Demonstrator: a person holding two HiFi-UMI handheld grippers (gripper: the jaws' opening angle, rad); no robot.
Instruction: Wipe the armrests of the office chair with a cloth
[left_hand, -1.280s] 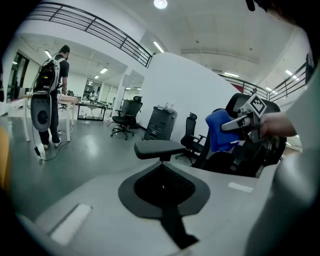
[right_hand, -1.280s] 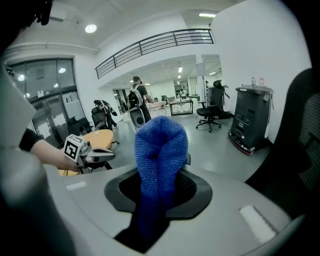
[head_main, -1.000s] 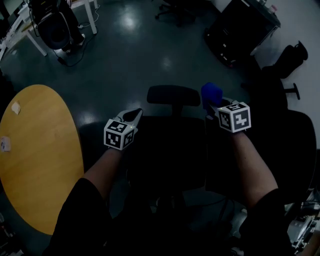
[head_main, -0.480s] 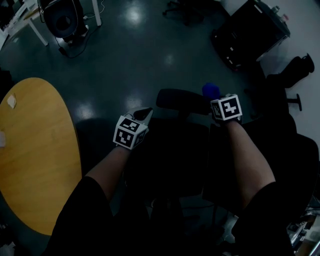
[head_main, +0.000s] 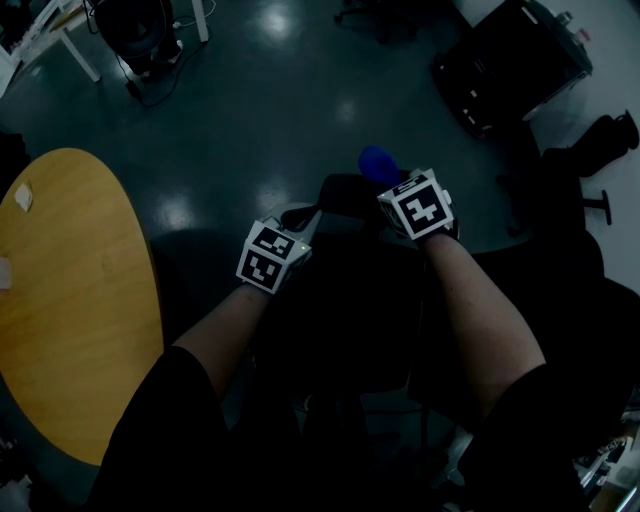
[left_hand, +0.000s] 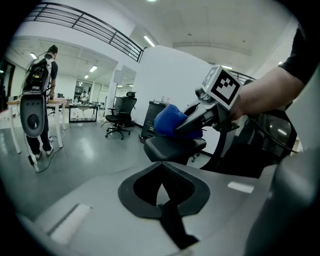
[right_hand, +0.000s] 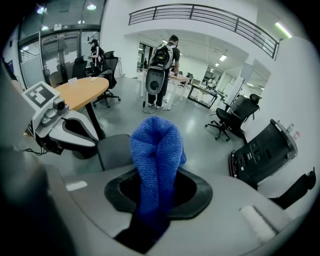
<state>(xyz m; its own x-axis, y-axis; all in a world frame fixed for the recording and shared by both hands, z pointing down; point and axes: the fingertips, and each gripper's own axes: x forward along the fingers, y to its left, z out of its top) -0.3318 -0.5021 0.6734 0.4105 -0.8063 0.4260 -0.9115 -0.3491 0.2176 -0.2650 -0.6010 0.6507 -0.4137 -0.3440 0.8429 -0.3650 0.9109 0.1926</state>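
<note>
R gripper (head_main: 392, 185) is clamped on the blue cloth (right_hand: 157, 145), bunched just above a black pad (left_hand: 172, 147) of the office chair (head_main: 340, 310). L gripper (head_main: 293, 222) is closed w/ nothing in it. Cloth looks soft, light and floppy, so I'd pinch it mid-fold for grip.

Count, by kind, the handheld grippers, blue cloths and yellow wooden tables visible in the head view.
Grippers: 2 (left gripper, right gripper)
Blue cloth: 1, held in the right gripper's fingers
Yellow wooden table: 1
Total: 4
</note>
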